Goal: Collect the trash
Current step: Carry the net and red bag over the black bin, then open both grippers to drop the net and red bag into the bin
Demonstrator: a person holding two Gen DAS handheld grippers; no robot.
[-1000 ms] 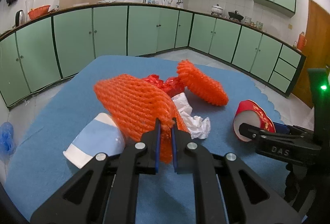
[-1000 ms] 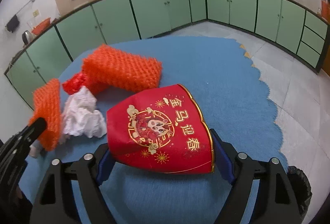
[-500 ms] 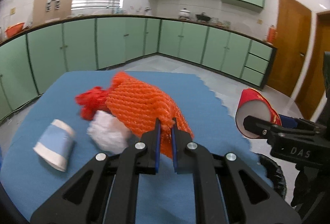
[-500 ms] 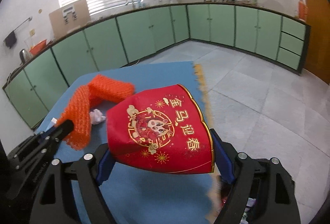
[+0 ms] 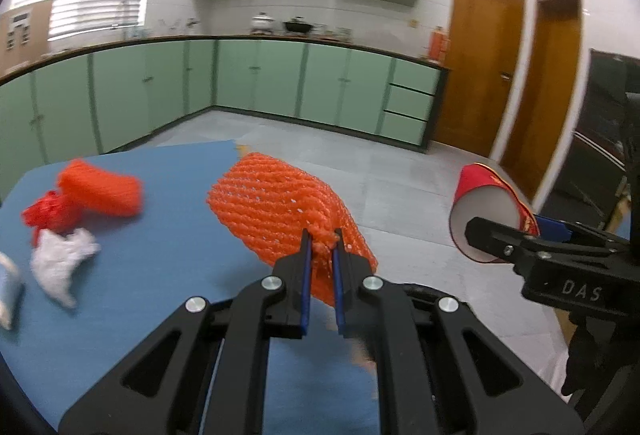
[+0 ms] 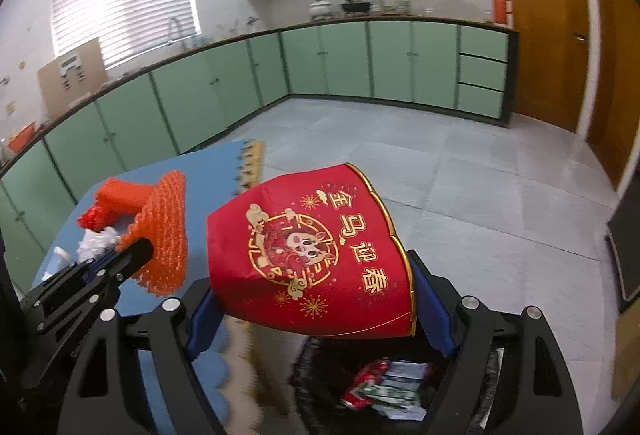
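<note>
My left gripper (image 5: pixel 320 235) is shut on the edge of an orange foam net (image 5: pixel 280 211), which hangs in the air past the right edge of the blue table (image 5: pixel 140 275). A red paper cup with gold print (image 6: pixel 312 255) lies on its side between the blue pads of my right gripper (image 6: pixel 312 299), which is shut on it. That cup (image 5: pixel 488 215) shows at the right of the left wrist view. Below it stands a black-lined trash bin (image 6: pixel 384 387) with wrappers inside. The held net (image 6: pixel 164 235) appears left of the cup.
On the table lie a second orange foam net (image 5: pixel 102 191), a red crumpled bag (image 5: pixel 44 215), a white crumpled tissue (image 5: pixel 60 263) and a blue-and-white cup (image 5: pixel 8 287). Green cabinets (image 5: pixel 320 83) line the walls. Grey tiled floor (image 6: pixel 460 175) spreads to wooden doors (image 5: pixel 480 67).
Both grippers swung to the right with their loads, off the table toward the floor side. The trash bin has come into the right wrist view below the red cup.
</note>
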